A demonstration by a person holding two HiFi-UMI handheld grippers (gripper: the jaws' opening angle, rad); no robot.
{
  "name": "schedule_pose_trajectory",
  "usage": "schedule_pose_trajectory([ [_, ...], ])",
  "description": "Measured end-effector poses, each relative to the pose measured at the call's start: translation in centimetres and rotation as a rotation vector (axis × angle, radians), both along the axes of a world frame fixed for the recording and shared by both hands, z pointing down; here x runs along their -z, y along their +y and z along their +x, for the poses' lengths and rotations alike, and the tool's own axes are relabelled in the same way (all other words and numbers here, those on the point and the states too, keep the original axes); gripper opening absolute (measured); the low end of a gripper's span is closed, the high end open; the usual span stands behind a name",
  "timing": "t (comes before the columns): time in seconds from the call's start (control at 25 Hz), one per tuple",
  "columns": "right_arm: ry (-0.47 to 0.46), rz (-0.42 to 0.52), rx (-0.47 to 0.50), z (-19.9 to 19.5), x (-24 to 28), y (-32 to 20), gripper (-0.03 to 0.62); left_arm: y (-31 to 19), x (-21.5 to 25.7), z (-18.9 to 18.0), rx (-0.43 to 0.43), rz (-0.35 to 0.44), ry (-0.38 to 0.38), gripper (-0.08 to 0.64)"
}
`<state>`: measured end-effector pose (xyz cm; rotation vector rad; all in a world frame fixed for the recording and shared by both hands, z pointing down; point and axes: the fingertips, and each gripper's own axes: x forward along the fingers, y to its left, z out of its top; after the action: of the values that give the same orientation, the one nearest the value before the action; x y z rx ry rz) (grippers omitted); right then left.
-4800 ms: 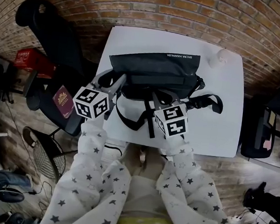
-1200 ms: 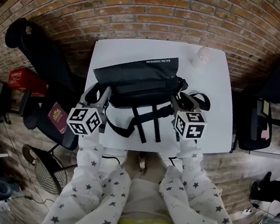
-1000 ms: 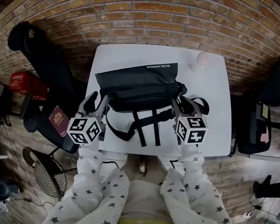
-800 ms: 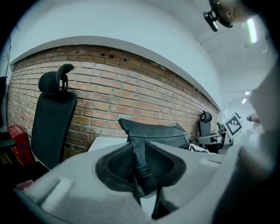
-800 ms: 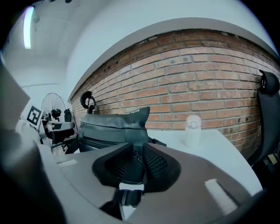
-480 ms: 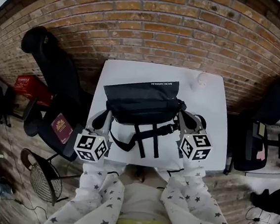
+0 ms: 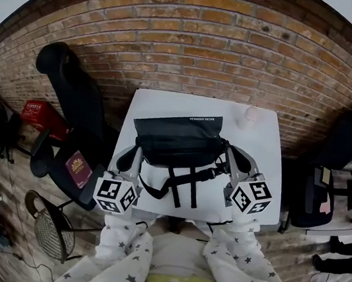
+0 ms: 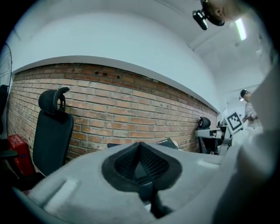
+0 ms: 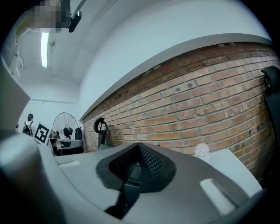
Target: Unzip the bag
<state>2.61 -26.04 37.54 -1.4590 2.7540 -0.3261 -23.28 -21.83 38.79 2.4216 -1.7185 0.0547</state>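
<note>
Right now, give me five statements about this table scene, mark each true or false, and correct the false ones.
1. The black bag lies on the white table. True.
2. The left gripper has its jaws wide apart. False: they are together, as are those of the right gripper.
3. The bag's straps trail over the table toward the person's side. True.
4. The small white object stands at the table's near left corner. False: it stands near the far right corner.
5. A brick wall rises behind the table. True.
</note>
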Motion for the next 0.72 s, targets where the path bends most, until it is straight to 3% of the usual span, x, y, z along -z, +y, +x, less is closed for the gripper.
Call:
schedule_pose_trajectory([
  [0.32, -0.074, 0.086, -0.006, 1.0, 2.8, 0.6, 0.008, 0.4, 2.1, -0.7, 0.033, 0.052, 0.023, -0.002],
  [0.72, -0.075, 0.131, -0.020, 1.7, 3.8, 0.5, 0.008, 0.5, 3.7, -1.1, 0.058, 0.098, 0.017, -0.002],
])
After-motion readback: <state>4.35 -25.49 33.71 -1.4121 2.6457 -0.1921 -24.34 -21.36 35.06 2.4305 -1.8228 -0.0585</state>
